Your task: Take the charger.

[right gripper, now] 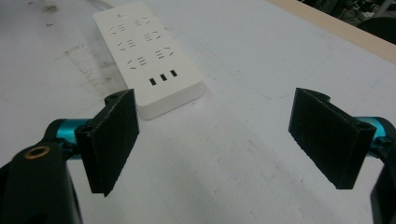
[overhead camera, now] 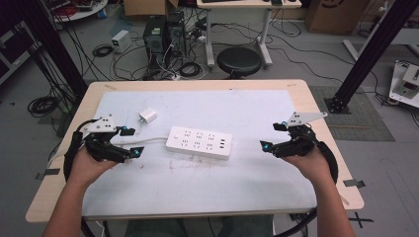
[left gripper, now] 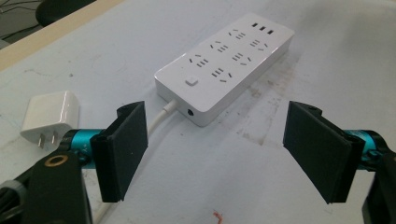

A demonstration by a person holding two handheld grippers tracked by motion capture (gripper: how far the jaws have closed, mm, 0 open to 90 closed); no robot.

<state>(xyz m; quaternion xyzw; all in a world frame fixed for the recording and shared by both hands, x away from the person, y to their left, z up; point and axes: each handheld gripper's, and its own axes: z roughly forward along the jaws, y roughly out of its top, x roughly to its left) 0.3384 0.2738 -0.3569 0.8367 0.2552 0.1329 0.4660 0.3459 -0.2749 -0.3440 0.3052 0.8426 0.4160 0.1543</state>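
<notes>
Here both the left tool (overhead camera: 129, 141) and right tool (overhead camera: 273, 136) stand spread wide, empty, flanking the power strip (overhead camera: 199, 142) without touching it.

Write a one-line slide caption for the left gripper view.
Open left hand-held gripper faces a white power strip on the table, with a white charger plug lying to its left.

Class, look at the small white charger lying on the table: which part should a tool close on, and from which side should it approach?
Grip the white charger across its two broad flat faces, coming from above. It lies flat with prongs pointing sideways, toward the left tool, so keep the pads on the body behind them.
</notes>
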